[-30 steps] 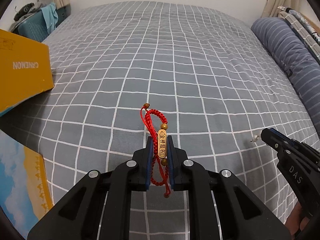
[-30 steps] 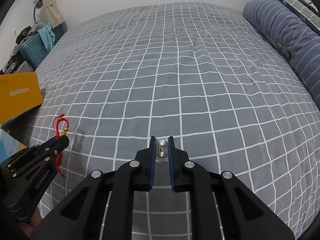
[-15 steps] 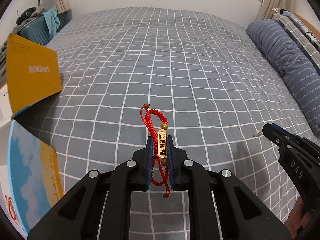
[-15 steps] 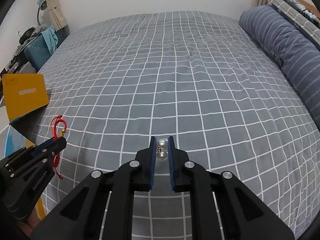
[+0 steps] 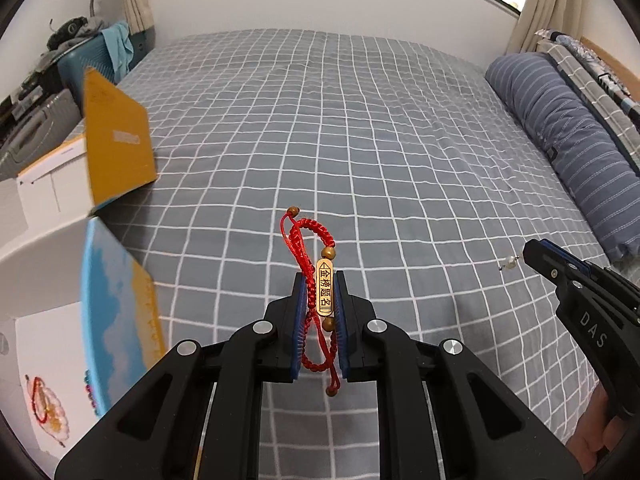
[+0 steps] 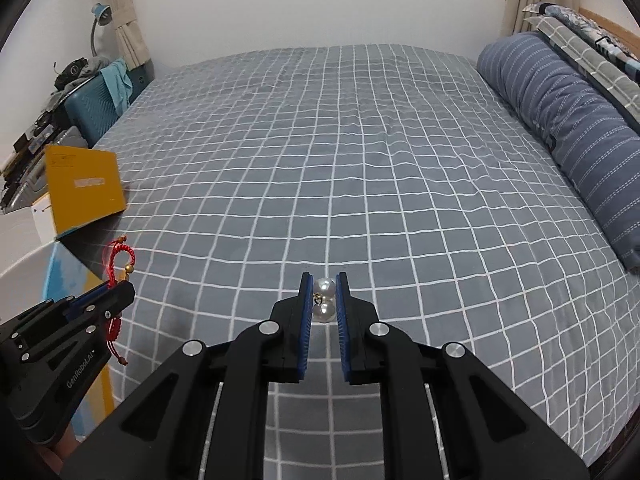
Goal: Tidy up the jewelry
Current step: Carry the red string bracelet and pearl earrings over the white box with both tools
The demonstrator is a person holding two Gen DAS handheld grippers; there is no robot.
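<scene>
Above the checked bedspread (image 5: 400, 160), the left gripper (image 5: 319, 304) is clamped on one red cord bracelet (image 5: 316, 280) and the right gripper (image 6: 323, 300) on one two-pearl earring (image 6: 324, 300) — both lifted clear. Carrying step; next, probably, each piece must travel left to the open yellow box (image 5: 116, 148) — one box, two pieces.

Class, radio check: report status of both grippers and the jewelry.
Left gripper shut on red bracelet. Right gripper shut on pearl earring. Both above bed; open box at left, path unobstructed.
</scene>
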